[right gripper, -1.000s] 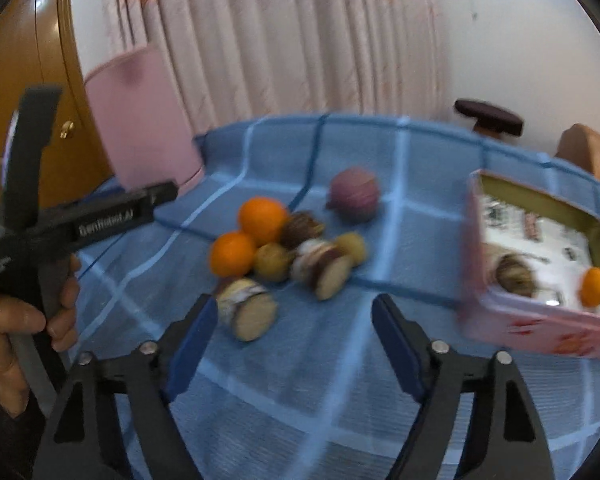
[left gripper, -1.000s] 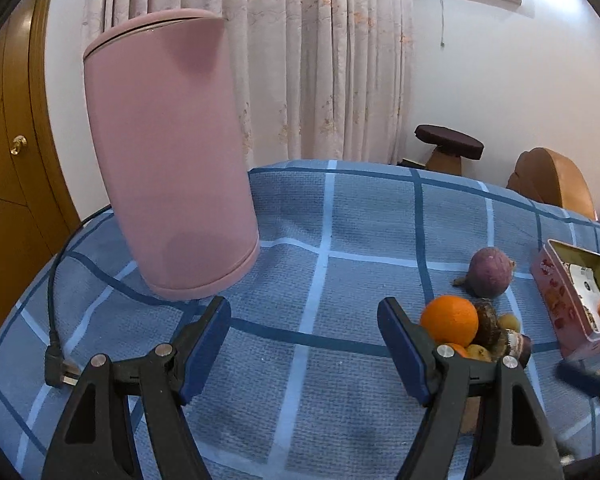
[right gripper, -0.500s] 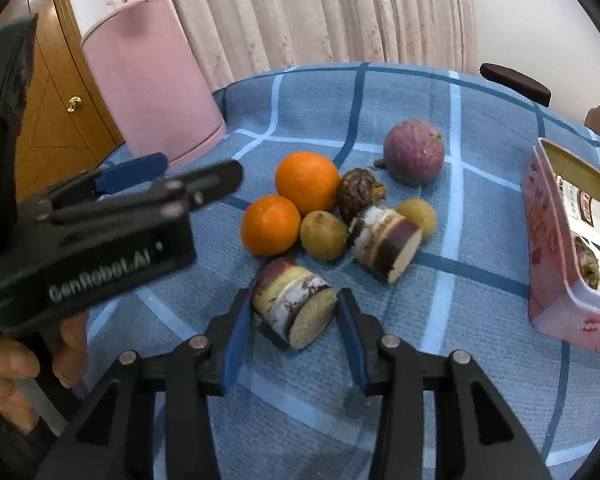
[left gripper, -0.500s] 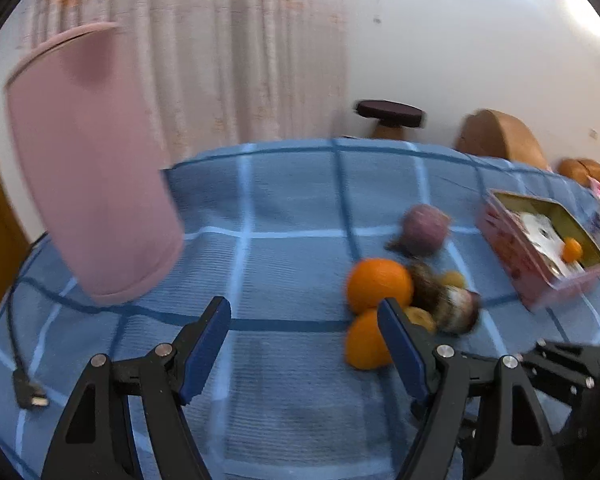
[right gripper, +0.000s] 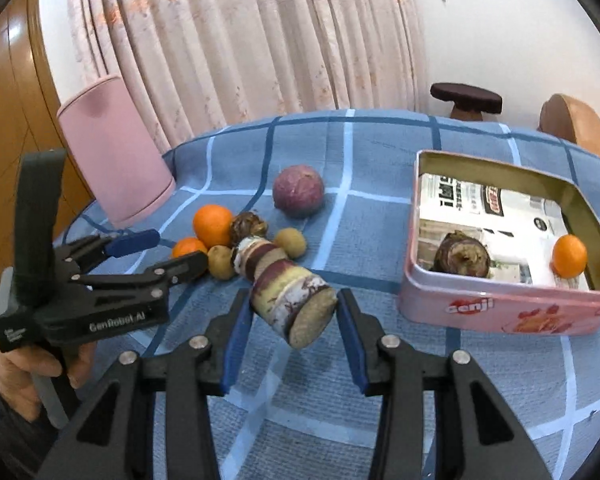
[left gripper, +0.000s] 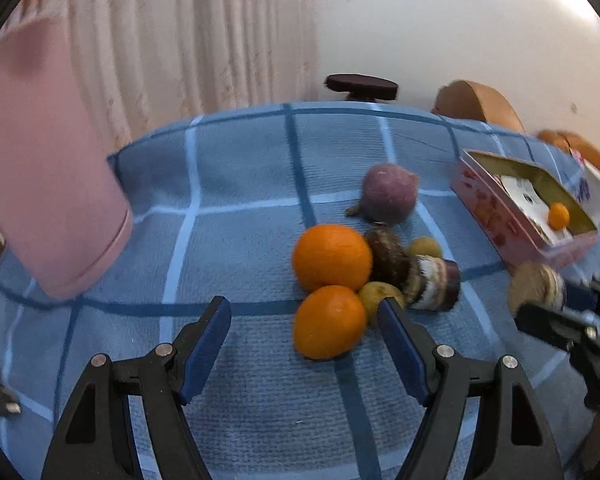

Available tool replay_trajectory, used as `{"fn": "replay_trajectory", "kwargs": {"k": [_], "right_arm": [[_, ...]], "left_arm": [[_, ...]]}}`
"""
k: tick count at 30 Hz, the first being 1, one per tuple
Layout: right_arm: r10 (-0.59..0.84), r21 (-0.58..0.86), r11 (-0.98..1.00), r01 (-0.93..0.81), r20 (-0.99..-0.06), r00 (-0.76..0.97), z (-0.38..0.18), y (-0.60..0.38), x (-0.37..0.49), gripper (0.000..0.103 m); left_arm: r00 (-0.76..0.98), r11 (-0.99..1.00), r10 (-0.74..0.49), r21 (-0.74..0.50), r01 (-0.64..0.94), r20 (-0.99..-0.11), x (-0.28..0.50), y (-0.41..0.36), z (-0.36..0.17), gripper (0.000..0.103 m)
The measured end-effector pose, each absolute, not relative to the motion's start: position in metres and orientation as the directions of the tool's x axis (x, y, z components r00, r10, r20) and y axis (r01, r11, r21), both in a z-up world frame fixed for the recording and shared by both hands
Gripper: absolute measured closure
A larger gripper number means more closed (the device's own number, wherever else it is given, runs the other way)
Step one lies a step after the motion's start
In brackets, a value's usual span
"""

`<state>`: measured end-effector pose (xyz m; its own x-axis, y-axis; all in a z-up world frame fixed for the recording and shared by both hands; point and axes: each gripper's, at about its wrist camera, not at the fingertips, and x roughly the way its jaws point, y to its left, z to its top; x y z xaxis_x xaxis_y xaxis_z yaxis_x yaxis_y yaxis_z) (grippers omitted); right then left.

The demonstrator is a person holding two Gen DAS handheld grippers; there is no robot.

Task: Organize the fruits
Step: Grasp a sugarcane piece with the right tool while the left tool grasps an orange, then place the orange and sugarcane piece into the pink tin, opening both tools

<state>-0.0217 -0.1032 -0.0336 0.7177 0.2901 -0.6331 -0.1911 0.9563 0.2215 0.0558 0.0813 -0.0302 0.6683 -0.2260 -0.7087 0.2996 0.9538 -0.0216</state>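
My right gripper point(right gripper: 294, 322) is shut on a banded purple and cream cane piece point(right gripper: 290, 302) and holds it above the cloth; it also shows in the left wrist view point(left gripper: 536, 289). My left gripper point(left gripper: 304, 330) is open, its jaws around the nearer orange point(left gripper: 329, 322) of the fruit pile. The pile holds a second orange point(left gripper: 332, 257), a brown bulb point(left gripper: 388, 261), small yellow fruits point(left gripper: 378, 294), another cane piece point(left gripper: 436, 282) and a purple round fruit point(left gripper: 388, 194). The pink tin point(right gripper: 500, 308) at right holds a small orange point(right gripper: 569, 256) and a brown bulb point(right gripper: 462, 256).
A tall pink cylinder point(left gripper: 40, 168) stands at the left on the blue checked cloth point(left gripper: 240, 208). A cable plug point(left gripper: 2, 398) lies at the cloth's left edge. A dark stool point(right gripper: 466, 98) and a wooden chair point(right gripper: 576, 128) stand behind the table.
My right gripper closed on the cane piece and lifted it toward the tin. My left gripper swung right from the pink cylinder and came up to the nearer orange.
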Motion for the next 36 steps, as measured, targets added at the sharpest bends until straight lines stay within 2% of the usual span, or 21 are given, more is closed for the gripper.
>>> {"fn": "replay_trajectory", "kwargs": {"k": [6, 13, 16, 20, 22, 27, 33, 36], "right_arm": [[0.307, 0.23, 0.951, -0.206, -0.637, 0.707, -0.034, -0.101, -0.023, 0.057], [0.312, 0.23, 0.95, -0.211, -0.644, 0.699, -0.037, -0.099, -0.022, 0.057], [0.296, 0.216, 0.955, -0.204, -0.64, 0.709, -0.037, -0.099, -0.023, 0.057], [0.288, 0.208, 0.957, -0.199, -0.639, 0.713, -0.038, -0.1, -0.024, 0.057], [0.276, 0.196, 0.961, -0.196, -0.631, 0.725, -0.036, -0.1, -0.025, 0.057], [0.278, 0.205, 0.96, -0.193, -0.589, 0.759, -0.027, -0.107, -0.029, 0.057], [0.261, 0.176, 0.965, -0.196, -0.524, 0.811, -0.011, -0.12, -0.031, 0.057], [0.261, 0.184, 0.964, -0.193, -0.504, 0.823, -0.007, -0.129, -0.031, 0.057]], "left_arm": [[0.655, 0.969, -0.229, -0.104, 0.224, -0.72, 0.061, 0.104, -0.033, 0.026], [0.627, 0.982, -0.118, 0.004, 0.19, -0.77, 0.077, 0.076, -0.044, 0.028], [0.633, 0.973, -0.171, -0.03, 0.227, -0.755, 0.071, 0.076, -0.04, 0.057], [0.638, 0.973, -0.169, -0.022, 0.231, -0.751, 0.062, 0.075, -0.04, 0.066], [0.653, 0.979, -0.14, -0.006, 0.204, -0.745, 0.058, 0.076, -0.038, 0.066], [0.71, 0.989, -0.143, -0.077, 0.125, -0.69, 0.049, 0.099, -0.027, 0.066], [0.837, 0.984, -0.16, -0.15, 0.094, -0.524, 0.026, 0.103, -0.004, 0.066], [0.856, 0.983, -0.166, -0.155, 0.102, -0.489, 0.018, 0.094, -0.001, 0.066]]}}
